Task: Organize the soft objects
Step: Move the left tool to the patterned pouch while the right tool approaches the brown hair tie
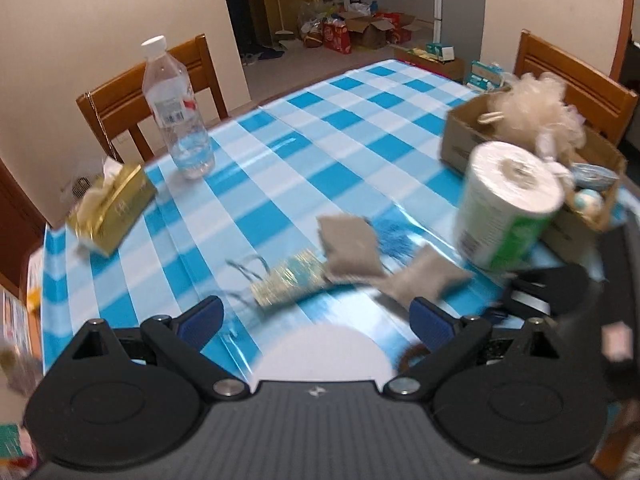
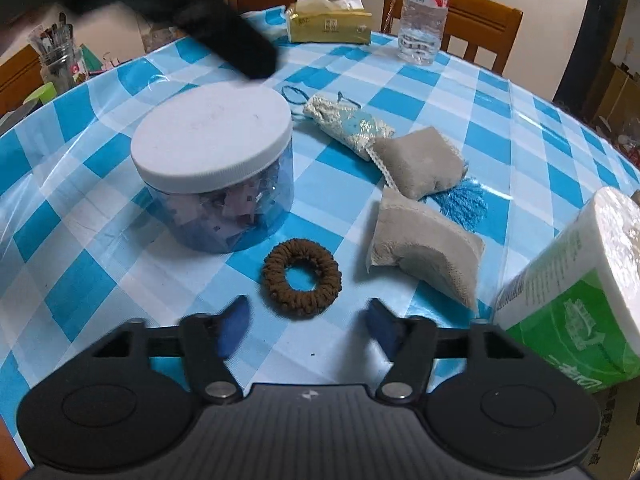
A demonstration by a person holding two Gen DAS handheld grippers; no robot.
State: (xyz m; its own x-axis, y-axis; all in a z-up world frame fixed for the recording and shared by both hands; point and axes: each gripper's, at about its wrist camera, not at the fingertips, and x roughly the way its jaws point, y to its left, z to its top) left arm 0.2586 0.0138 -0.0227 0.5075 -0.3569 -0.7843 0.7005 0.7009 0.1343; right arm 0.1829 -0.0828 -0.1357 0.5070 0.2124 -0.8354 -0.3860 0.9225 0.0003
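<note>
1. Table (image 2: 500,92) under blue-white check cloth; far edge curves past the tissue box (image 2: 329,24) and bottle (image 2: 422,12), both close to that edge.
2. Open cloth: wide bare stretch in the left wrist view between the bottle and the cardboard box (image 1: 460,140) at right. Right wrist view shows free cloth left of the jar (image 2: 212,168).
3. Soft things lie clustered mid-table: scrunchie (image 2: 302,277) just ahead of the right gripper (image 2: 307,326); two grey pillows (image 2: 424,246) (image 2: 420,162) to its right, apart from it; lace pouch (image 2: 348,130) touching the farther pillow; blue tassel (image 2: 460,202) between the pillows.
4. Paper roll (image 2: 580,292) tilted at the right edge of view, beside the nearer pillow.
5. Right gripper: pitched down at the table, jaws apart, nothing between them, scrunchie outside the tips.
6. Left gripper (image 1: 316,326): above the table, angled down, jaws apart and empty; frame blurred.
</note>
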